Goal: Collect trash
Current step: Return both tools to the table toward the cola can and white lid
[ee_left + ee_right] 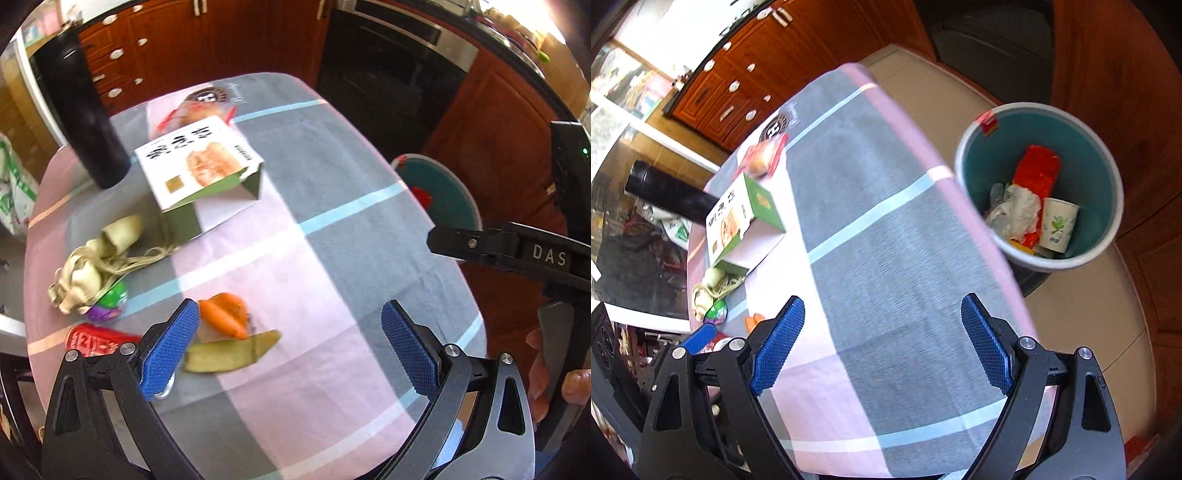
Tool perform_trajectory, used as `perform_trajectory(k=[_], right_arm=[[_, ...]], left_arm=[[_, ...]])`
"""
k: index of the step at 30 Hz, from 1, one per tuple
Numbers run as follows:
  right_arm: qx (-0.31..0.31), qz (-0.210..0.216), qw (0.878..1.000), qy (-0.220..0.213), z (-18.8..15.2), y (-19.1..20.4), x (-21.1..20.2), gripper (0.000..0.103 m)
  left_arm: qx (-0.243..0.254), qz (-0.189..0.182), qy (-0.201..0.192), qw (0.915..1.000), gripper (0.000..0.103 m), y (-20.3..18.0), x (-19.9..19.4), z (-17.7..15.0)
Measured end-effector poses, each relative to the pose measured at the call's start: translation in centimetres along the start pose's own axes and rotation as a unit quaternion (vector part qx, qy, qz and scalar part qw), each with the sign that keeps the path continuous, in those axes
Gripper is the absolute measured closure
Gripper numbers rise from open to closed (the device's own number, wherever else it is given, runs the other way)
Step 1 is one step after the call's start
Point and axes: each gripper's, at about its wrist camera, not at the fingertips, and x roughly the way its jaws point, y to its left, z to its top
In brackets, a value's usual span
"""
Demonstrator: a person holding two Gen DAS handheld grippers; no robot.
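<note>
1. Tool state: the left gripper (290,343) stands wide with nothing between its pads. The right gripper (882,343) also stands wide and empty.
2. Trash location: the remaining trash lies along the left edge of the table (369,258). It comprises a carrot (223,314), a banana peel (232,354), a pile of husks (96,266), a small green-and-purple ball (109,304) and a red wrapper (96,341). The wrapper's print is blurred, so its contents cannot be read.
3. Further items: an open box (201,171) lies near the far left of the table, beside a black flask (85,110). A packet (192,110) sits at the far edge.
4. Bin: the bin (1039,122) stands on the floor off the right edge of the table. It already holds a red pack (1036,170), crumpled paper (1015,210) and a paper cup (1058,223).
5. Step in hand: both grippers are empty over the table, so this appears to be the approach to the next pick.
6. Next move: the left gripper is nearest the carrot and banana peel. It needs to shift left, descend until the pads straddle one piece, then close.
</note>
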Motion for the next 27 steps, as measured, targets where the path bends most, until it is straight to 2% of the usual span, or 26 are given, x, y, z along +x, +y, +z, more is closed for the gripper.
perform_trajectory(k=[4, 8, 12, 18, 27], right_arm=[[-0.027, 0.001, 0.999, 0.019, -0.9, 2.8, 1.5, 0.020], [-0.048, -0.001, 0.998, 0.036, -1.5, 5.3, 2.9, 0.020], [-0.066, -0.002, 0.996, 0.051, -2.2, 7.5, 4.2, 0.020], [-0.099, 0.001, 0.993, 0.063, -2.7, 11.0, 5.9, 0.020], [-0.156, 0.017, 0.984, 0.089, -4.1, 17.5, 8.3, 0.020]], left_arm=[[-0.057, 0.019, -0.008, 0.9982, 0.004, 5.4, -1.2, -1.1], [-0.114, 0.036, -0.009, 0.9928, 0.004, 10.0, -1.7, -2.3], [-0.155, 0.048, -0.004, 0.9868, 0.004, 12.8, -1.8, -3.4], [-0.157, 0.053, 0.022, 0.9859, 0.004, 14.3, -0.4, -5.0], [-0.169, 0.001, 0.015, 0.9855, 0.003, 17.0, -0.9, -7.7]])
